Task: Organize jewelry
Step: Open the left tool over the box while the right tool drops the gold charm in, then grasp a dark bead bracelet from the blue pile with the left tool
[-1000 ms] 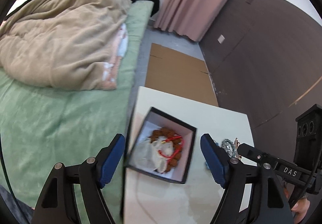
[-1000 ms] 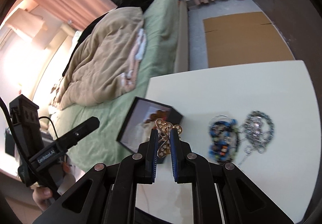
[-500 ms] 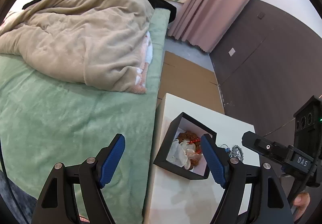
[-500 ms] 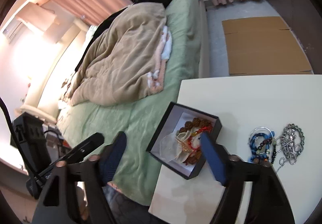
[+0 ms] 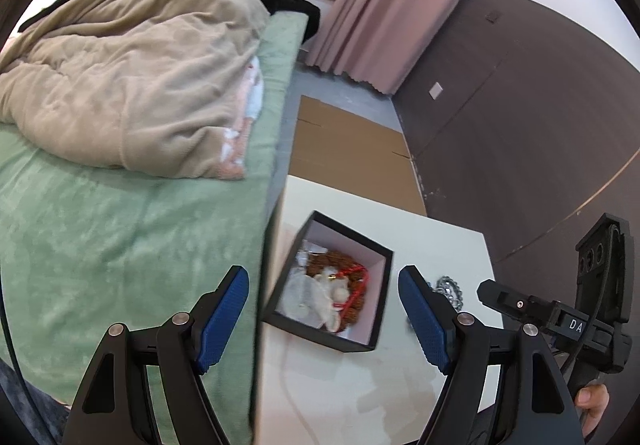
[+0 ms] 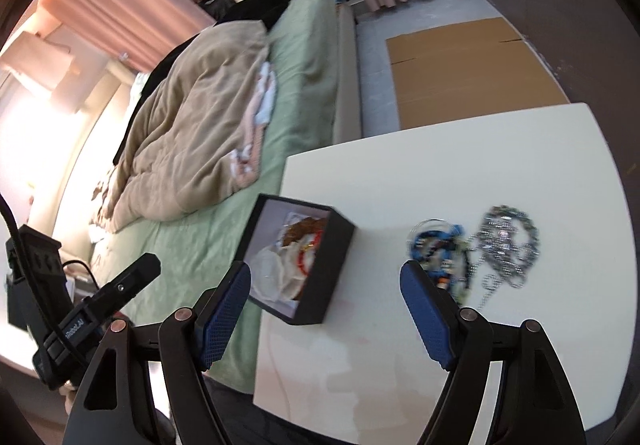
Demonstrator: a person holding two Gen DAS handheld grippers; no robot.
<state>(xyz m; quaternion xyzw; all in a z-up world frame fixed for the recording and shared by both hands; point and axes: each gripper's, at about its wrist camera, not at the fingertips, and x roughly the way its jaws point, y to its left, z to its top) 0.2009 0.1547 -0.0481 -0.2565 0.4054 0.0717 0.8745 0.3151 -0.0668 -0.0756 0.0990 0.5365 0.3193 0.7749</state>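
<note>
A black box [image 5: 376, 343] [image 6: 340, 265] with a white lining stands at the left edge of the white table [image 6: 460, 165]. It holds a brown bead bracelet [image 5: 334, 259] with red cord, a white pouch and a bit of gold. A blue bead bracelet [image 6: 436, 245] and a silver chain piece [image 6: 508, 241] [image 5: 450, 285] lie on the table right of the box. My left gripper [image 5: 324, 321] is open and empty above the box. My right gripper [image 6: 326, 309] is open and empty above the table, between the box and the blue bracelet.
A bed with a green sheet [image 5: 100, 225] and beige blanket [image 5: 132, 77] sits against the table's left side. Flat cardboard [image 6: 468, 73] lies on the floor beyond the table. A dark wall [image 5: 520, 125] runs along the right. Pink curtains hang at the back.
My right gripper opened and let go of the gold ornament it held a second ago; it now faces the loose bracelets. My left gripper stayed open above the box.
</note>
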